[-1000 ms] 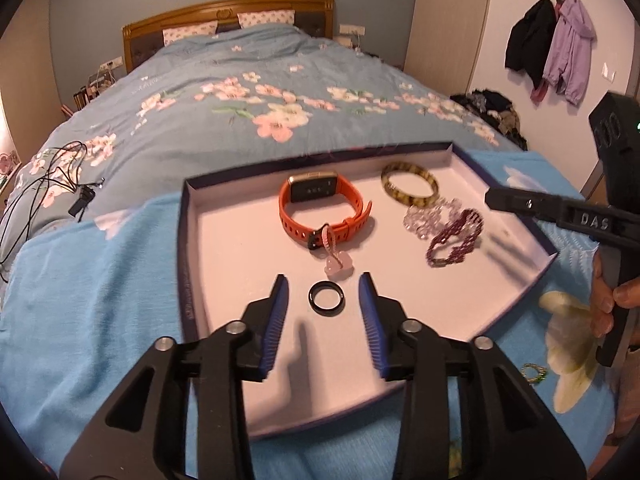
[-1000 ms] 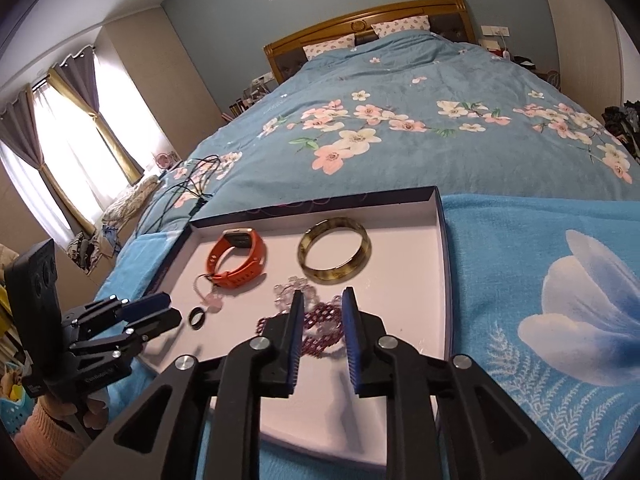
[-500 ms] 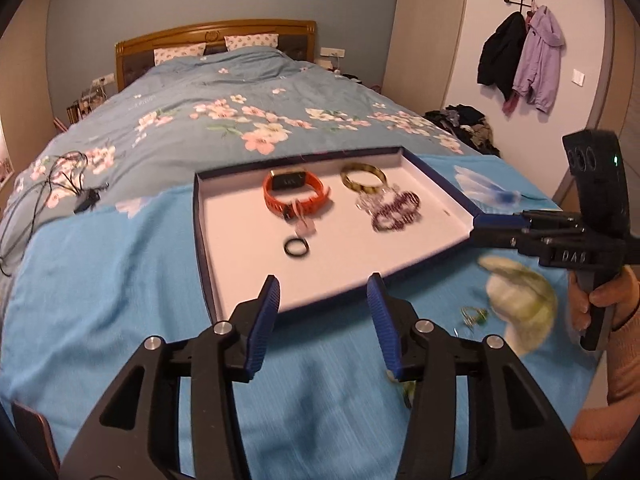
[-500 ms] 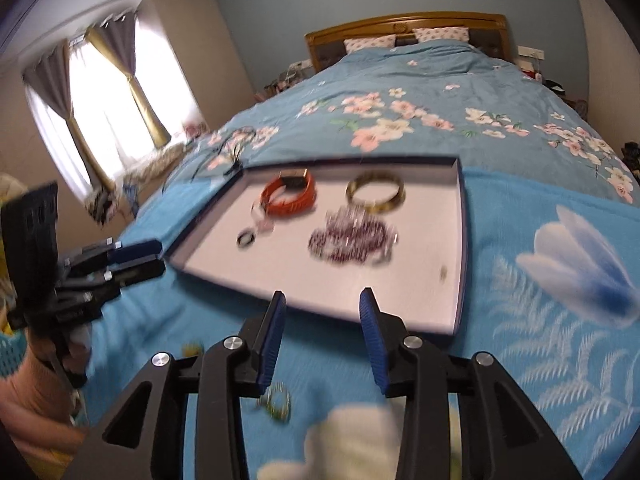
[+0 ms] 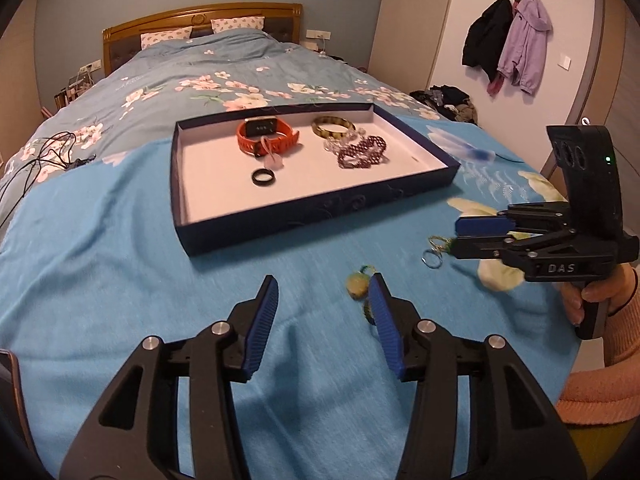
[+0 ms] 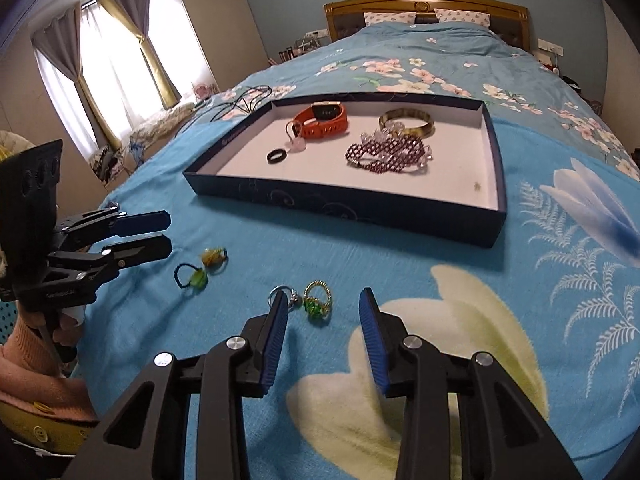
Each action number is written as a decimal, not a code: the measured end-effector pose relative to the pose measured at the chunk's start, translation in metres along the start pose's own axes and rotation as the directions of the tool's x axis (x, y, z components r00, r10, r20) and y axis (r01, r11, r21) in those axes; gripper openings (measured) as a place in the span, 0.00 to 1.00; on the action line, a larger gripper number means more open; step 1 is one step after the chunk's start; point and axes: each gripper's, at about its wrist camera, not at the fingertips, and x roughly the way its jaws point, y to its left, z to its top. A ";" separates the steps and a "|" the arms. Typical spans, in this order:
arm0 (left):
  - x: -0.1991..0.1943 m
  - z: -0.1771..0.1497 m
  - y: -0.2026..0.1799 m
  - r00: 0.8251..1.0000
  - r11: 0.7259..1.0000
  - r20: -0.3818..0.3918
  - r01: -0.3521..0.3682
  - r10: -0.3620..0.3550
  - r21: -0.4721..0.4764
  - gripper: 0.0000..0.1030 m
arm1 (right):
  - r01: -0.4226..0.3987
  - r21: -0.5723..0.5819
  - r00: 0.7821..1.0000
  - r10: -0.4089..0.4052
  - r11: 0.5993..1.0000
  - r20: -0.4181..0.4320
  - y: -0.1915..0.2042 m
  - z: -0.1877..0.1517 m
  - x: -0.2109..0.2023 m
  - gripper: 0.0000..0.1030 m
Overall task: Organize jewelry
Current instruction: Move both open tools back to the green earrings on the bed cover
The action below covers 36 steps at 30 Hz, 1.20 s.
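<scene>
Blue blanket (image 6: 460, 256) lies bare between the box's (image 6: 360, 210) near edge and both grippers. Bracelets sit inside the box; rings (image 6: 318, 300) lie loose just ahead of the right gripper (image 6: 323, 306), released, angled down. Left gripper (image 5: 323, 294), jaws lately widened, holds nothing beside a green ring (image 5: 357, 285).

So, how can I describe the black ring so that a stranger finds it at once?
Find the shallow dark box on the blue blanket. Inside, near its front left, below the orange watch, lies the black ring: plain, the only black piece.
</scene>
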 end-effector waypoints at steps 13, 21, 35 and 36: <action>0.007 -0.008 -0.008 0.999 0.999 -0.023 0.030 -0.031 -0.010 0.45 | 0.015 0.001 1.000 -0.015 1.000 -0.011 0.002 -0.001 0.004 0.10; 0.013 -0.010 -0.015 0.996 0.998 -0.051 0.067 -0.067 0.001 0.38 | 0.020 0.021 1.000 -0.021 1.000 0.014 -0.002 -0.002 -0.001 0.09; 0.030 -0.007 -0.028 0.994 0.999 -0.099 0.045 -0.042 0.029 0.20 | 0.005 0.037 0.999 -0.007 0.999 0.047 -0.003 -0.003 -0.009 0.09; 0.031 -0.006 -0.028 0.994 0.999 -0.101 0.045 -0.042 0.027 0.18 | 0.004 0.036 0.999 -0.006 0.999 0.049 -0.003 -0.003 -0.009 0.09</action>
